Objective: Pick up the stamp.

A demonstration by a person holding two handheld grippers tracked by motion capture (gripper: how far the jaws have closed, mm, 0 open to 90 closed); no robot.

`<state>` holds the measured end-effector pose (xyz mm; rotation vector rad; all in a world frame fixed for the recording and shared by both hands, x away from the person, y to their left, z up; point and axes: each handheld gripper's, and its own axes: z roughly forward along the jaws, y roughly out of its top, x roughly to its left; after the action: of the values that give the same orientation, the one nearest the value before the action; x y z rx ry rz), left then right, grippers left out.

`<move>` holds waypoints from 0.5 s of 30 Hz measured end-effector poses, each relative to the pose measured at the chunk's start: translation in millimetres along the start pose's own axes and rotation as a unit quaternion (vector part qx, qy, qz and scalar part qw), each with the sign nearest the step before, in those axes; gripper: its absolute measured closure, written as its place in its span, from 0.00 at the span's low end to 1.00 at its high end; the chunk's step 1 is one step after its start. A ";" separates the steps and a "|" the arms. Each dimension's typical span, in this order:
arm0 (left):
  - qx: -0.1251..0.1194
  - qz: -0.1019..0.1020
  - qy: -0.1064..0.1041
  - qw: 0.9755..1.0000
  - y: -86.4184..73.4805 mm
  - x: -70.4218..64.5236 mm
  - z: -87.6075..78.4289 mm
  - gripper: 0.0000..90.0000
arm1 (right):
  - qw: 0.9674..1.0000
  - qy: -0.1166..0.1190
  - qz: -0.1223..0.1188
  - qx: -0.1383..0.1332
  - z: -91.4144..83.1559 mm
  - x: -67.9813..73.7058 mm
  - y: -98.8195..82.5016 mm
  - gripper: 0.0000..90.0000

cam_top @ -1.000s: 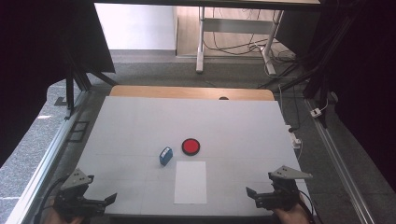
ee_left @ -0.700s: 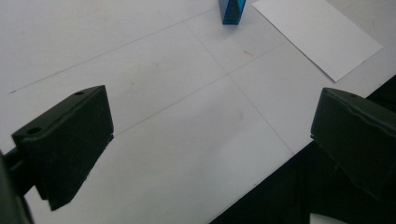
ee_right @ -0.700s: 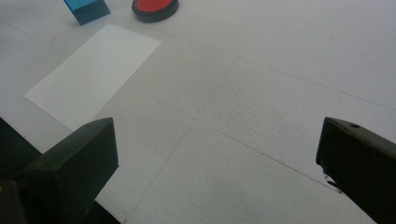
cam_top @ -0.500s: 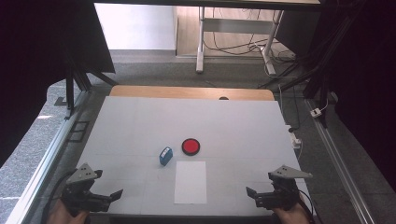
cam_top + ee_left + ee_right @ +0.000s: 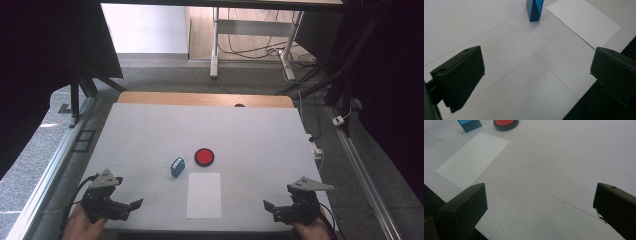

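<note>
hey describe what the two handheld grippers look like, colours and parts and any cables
Both are black two-jaw tools with blocky, flat-faced jaws. The left gripper carries a grey three-cornered plate on top, and a black cable loops from its back. The right gripper has the same grey plate. In the gripper views, small round holes show near the jaw tips. No sleeves are visible.

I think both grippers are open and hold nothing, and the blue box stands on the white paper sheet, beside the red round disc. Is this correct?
One detail is wrong. The blue box does not stand on the white paper sheet; it stands on the bare table, just past the sheet's far left corner, as the high view shows. The rest holds: the left gripper and right gripper are open and empty, and the red round disc is beside the box.
</note>
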<state>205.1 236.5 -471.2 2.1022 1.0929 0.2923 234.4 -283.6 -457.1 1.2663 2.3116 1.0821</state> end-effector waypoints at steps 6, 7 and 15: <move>-0.022 -0.003 -0.015 1.000 9.6 -0.7 6.3 0.00 | 1.000 0.000 0.000 0.000 0.2 0.2 0.1 0.00; -0.028 -0.006 -0.018 0.999 11.3 -0.9 7.3 0.00 | 1.000 -0.001 -0.001 0.001 0.2 0.2 0.1 0.00; -0.034 -0.007 -0.007 0.999 24.0 -3.6 18.3 0.00 | 1.000 -0.001 -0.001 0.001 0.2 0.3 0.1 0.00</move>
<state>226.7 215.7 -466.8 2.0340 1.0735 0.3028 234.5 -283.3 -457.2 1.2638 2.3132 1.0786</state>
